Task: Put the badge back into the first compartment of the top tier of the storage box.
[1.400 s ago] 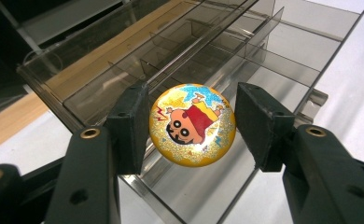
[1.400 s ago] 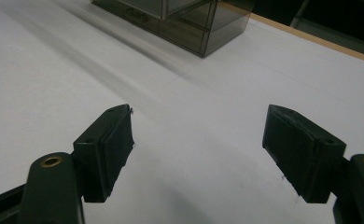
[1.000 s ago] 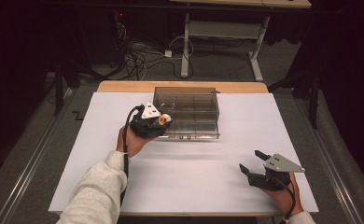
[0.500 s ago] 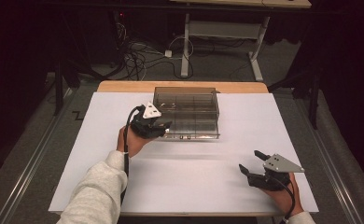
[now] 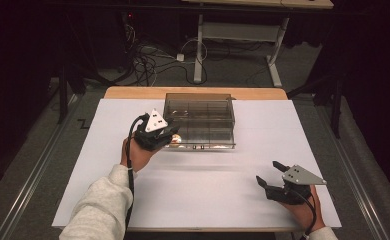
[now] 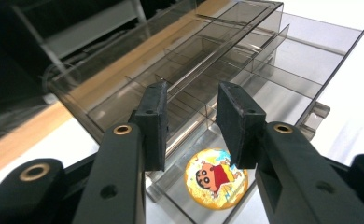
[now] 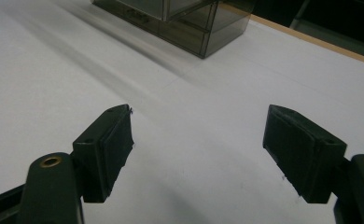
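Hovering at the near-left corner of the smoky clear organiser box (image 5: 200, 120), the left gripper (image 6: 192, 122) has its jaws parted, gripping nothing; a round cartoon badge (image 6: 216, 178) lies flat in the drawer compartment just below, partly hidden by one jaw. Near right, the right gripper (image 5: 272, 174) sits wide open over the white table (image 5: 208, 195), empty.

Badge (image 6: 216, 176) in organizer's (image 5: 199, 106) front-left compartment
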The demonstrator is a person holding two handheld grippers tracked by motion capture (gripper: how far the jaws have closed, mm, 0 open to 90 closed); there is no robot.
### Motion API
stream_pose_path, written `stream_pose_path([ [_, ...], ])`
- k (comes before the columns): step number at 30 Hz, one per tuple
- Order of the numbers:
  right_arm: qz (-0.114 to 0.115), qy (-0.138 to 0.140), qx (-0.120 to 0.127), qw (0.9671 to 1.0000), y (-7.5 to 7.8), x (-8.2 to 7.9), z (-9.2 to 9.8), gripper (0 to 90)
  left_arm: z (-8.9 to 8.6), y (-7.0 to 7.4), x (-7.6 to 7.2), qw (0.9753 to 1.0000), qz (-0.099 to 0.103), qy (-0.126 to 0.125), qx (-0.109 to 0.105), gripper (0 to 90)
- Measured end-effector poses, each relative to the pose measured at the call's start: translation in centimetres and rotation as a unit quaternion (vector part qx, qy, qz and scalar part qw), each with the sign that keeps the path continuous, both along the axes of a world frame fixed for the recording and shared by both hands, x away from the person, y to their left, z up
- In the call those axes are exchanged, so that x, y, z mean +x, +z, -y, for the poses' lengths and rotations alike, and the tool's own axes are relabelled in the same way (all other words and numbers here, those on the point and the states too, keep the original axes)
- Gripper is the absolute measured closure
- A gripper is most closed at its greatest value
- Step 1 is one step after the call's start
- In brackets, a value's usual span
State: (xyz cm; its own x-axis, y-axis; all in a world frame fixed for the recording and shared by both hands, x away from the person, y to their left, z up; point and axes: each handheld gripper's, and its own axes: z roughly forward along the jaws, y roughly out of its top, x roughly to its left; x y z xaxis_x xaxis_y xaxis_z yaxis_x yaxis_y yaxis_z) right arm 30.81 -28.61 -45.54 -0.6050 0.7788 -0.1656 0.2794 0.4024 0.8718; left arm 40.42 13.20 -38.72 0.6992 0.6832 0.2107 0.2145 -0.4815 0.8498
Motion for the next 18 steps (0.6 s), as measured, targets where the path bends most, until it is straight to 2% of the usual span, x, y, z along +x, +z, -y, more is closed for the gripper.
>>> stream_pose_path([
  [1, 0.0, 0.0, -0.001, 1.0, 0.0, 0.0, 0.0, 24.1, 0.0, 0.0, -0.4, 1.0, 0.001, 0.0, 0.0, 67.0],
  [2, 0.002, -0.001, -0.001, 1.0, 0.0, 0.0, 0.0, 23.9, 0.0, 0.0, -1.0, 1.0, 0.005, -0.003, -0.005, 73.3],
  [4, 0.002, -0.002, 0.0, 1.0, 0.0, 0.0, 0.0, 23.9, -0.1, -0.1, -1.2, 0.9999, 0.006, -0.004, -0.009, 73.5],
  [9, 0.004, -0.003, -0.001, 1.0, 0.0, 0.0, 0.0, 23.9, -0.1, -0.6, -2.2, 0.9997, 0.004, -0.022, -0.01, 83.6],
  [10, 0.005, -0.003, -0.001, 1.0, 0.0, 0.0, 0.0, 23.8, -0.1, -0.6, -2.4, 0.9996, 0.01, -0.026, -0.007, 85.2],
  [12, 0.005, -0.004, 0.0, 1.0, 0.0, 0.0, 0.0, 23.8, -0.1, -0.7, -2.8, 0.9995, 0.011, -0.029, -0.012, 86.0],
  [18, 0.005, -0.005, -0.002, 1.0, 0.0, 0.0, 0.0, 23.8, 0.1, -1.5, -3.8, 0.9991, 0.015, -0.038, -0.009, 87.2],
])
